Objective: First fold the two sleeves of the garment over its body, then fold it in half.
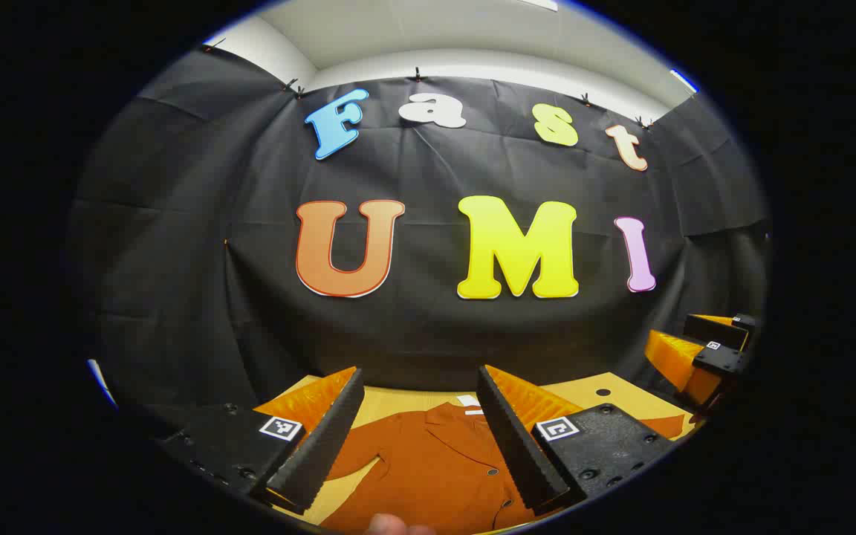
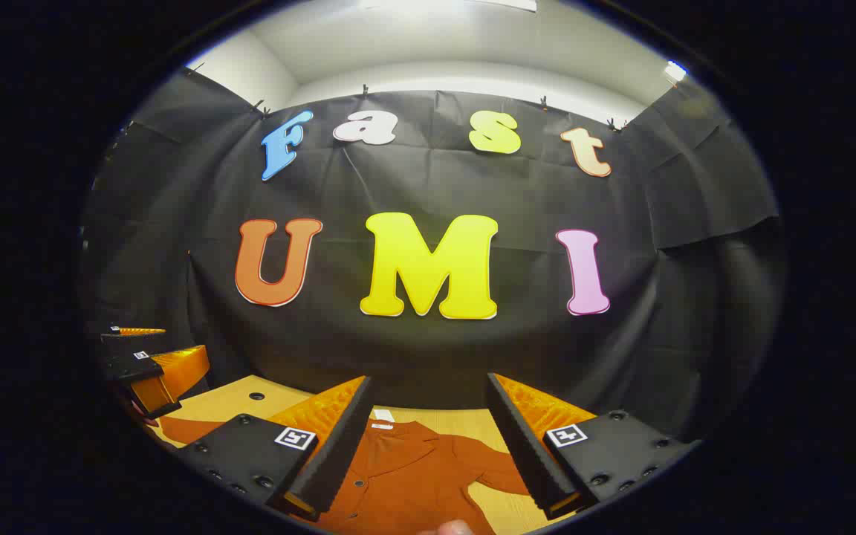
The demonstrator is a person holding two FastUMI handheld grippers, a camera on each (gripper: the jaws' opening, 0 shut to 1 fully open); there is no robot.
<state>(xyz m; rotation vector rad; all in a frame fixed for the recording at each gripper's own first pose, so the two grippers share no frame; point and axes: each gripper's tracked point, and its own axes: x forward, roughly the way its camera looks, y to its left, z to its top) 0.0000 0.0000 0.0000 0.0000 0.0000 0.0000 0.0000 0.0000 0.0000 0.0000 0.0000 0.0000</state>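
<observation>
The shirt [image 1: 435, 468] lies flat on the pale wooden surface [image 1: 606, 394], collar toward the booth's far wall, front side up with its row of buttons showing, and both sleeves look unfolded, so the task appears not yet begun. It is thin woven cloth, so I judge it light, limp and easy to drag or bunch; it should slide a little on the smooth wood, and a pinch taken too deep could lift the body layer along with the sleeve. The sensible place to take hold is near a cuff or along the outer sleeve edge, a single layer at a time, lifting just enough to carry it over the chest. The left tongs [image 1: 419, 431] are held spread above the shirt, with nothing between them, and the right tongs [image 2: 428, 438] are likewise spread and empty above it. In the left gripper view one sleeve [image 1: 357, 461] angles out from the body on the view's left side, and the right tongs appear at the far right edge. The right gripper view instead shows the other sleeve [image 2: 491, 464] stretching across the wood, the white neck label [image 2: 382, 416] more plainly, and the left tongs at its left edge.
</observation>
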